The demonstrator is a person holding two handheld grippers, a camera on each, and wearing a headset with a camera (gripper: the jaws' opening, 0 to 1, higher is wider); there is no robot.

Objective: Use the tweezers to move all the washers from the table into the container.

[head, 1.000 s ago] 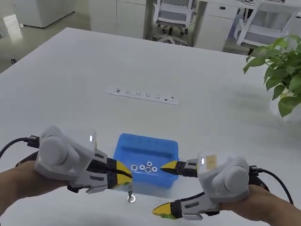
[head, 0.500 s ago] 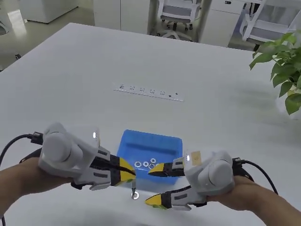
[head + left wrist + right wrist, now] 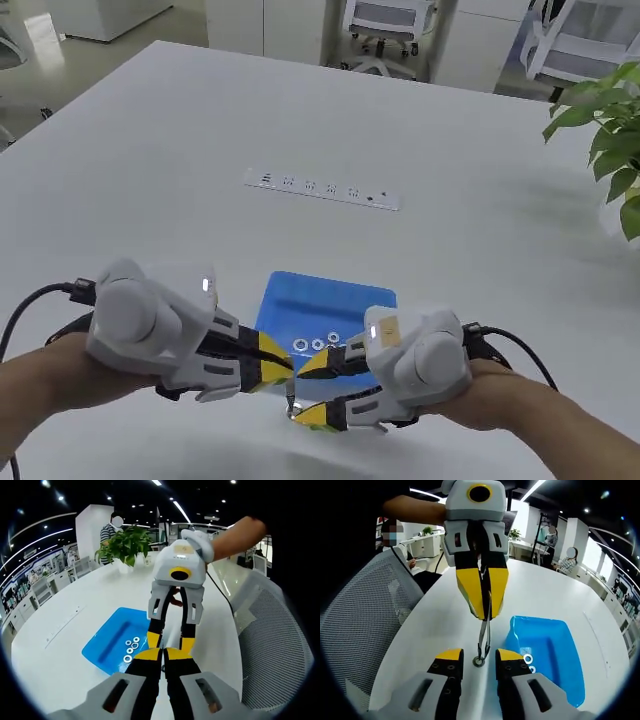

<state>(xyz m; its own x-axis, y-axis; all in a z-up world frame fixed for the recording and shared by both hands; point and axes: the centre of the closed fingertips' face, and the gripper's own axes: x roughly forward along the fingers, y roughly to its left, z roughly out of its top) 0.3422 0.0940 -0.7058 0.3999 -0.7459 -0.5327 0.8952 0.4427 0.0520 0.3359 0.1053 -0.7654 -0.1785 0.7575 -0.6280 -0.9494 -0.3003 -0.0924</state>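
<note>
My left gripper is shut on thin metal tweezers, which point down at the white table. The tweezer tips touch a single washer lying just outside the blue container. My right gripper faces the left one and is open, its yellow tips standing on either side of the tweezers and that washer. Several washers lie inside the container, seen also as washers in the left gripper view. The right gripper is nose to nose with my left gripper.
A white power strip lies farther back on the table. A potted plant stands at the right edge. Office chairs line the far side. A grey mesh chair sits behind the near table edge.
My right gripper has moved left towards the left gripper until its open jaws flank the tweezers. The left gripper has stayed by the container's near edge, still gripping the tweezers.
</note>
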